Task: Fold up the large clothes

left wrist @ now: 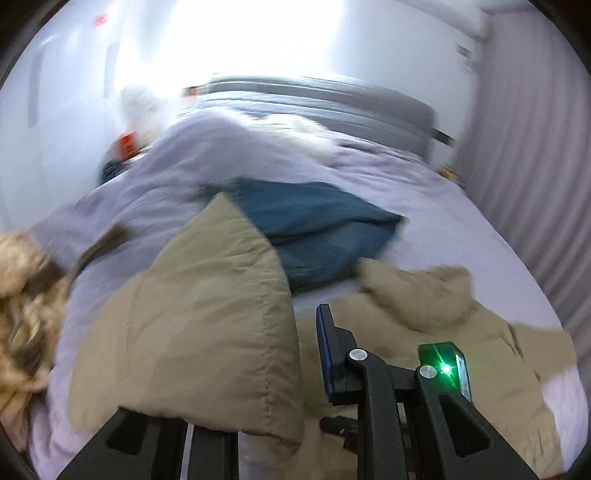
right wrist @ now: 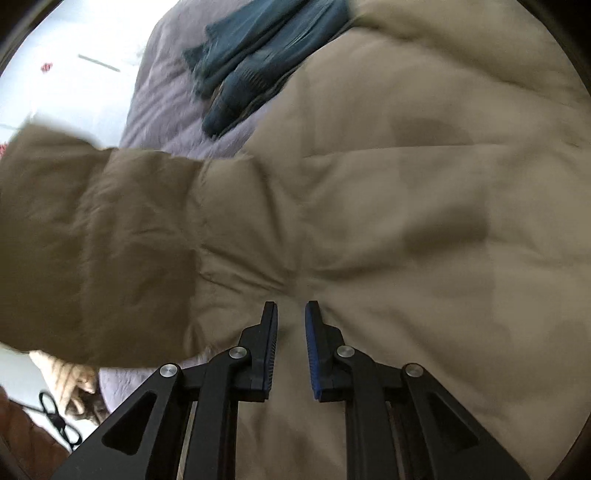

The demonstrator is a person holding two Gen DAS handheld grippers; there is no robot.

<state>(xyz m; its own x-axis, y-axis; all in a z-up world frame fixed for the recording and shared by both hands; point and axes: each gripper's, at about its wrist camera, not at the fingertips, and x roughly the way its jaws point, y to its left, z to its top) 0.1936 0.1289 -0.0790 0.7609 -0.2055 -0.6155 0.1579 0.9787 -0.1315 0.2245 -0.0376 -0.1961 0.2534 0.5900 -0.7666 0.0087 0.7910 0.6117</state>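
- The tan quilted jacket (right wrist: 388, 192) lies spread on the bed (left wrist: 436, 206), beside a folded teal garment (left wrist: 314, 229).
- Left gripper (left wrist: 295, 369) clamps a lifted jacket panel (left wrist: 192, 314).
- Right gripper (right wrist: 291, 332), narrow, pinches jacket fabric.
- Risk: slick padded fabric slips free, collapsing the fold.

Both fisheye views bend strongly toward dark round edges. A blown-out window (left wrist: 280, 33) floods the left wrist view's top; motion blur smears both; soft shadows lie lower right in the right wrist view.

left tongs (left wrist: 295, 354): one finger hidden behind jacket (left wrist: 192, 306) | bedside clutter (left wrist: 129, 144): blurred
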